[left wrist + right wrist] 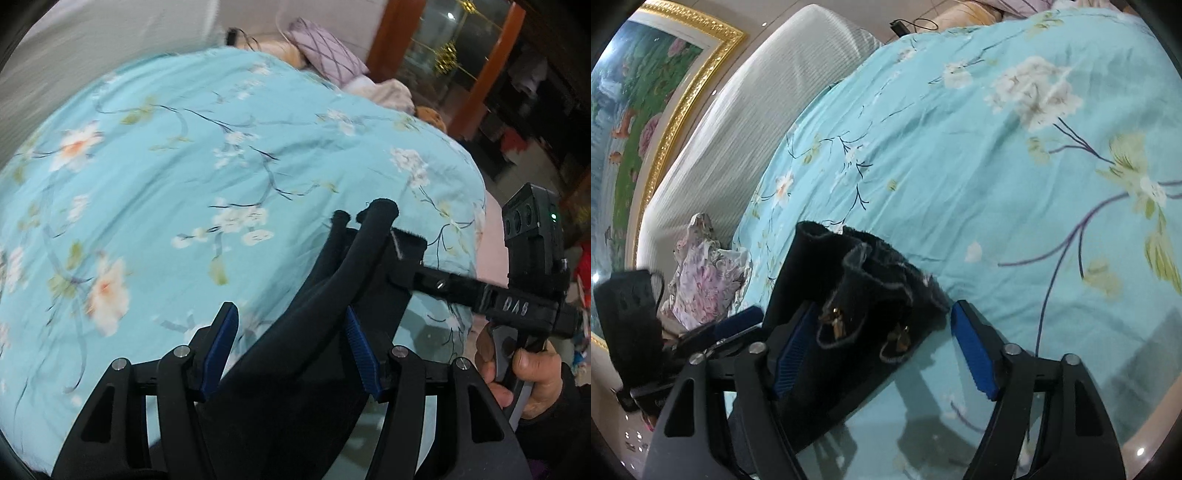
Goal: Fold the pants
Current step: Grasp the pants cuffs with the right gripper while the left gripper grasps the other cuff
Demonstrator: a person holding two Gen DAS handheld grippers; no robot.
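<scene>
A bed covered by a turquoise floral quilt (177, 155) carries black pants (857, 295) at its near edge.

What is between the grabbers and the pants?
Nothing that shows. The black pants already sit between the open fingers of the left gripper and the right gripper, over the blue flowered bedspread, which looks free of other things nearby.

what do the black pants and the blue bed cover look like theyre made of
Black pants: apparently soft fleece-lined knit, matte, with a fuzzy pile at the open edge. Blue bed cover: thin woven fabric, probably cotton, matte, with a printed floral pattern and fine creases.
</scene>
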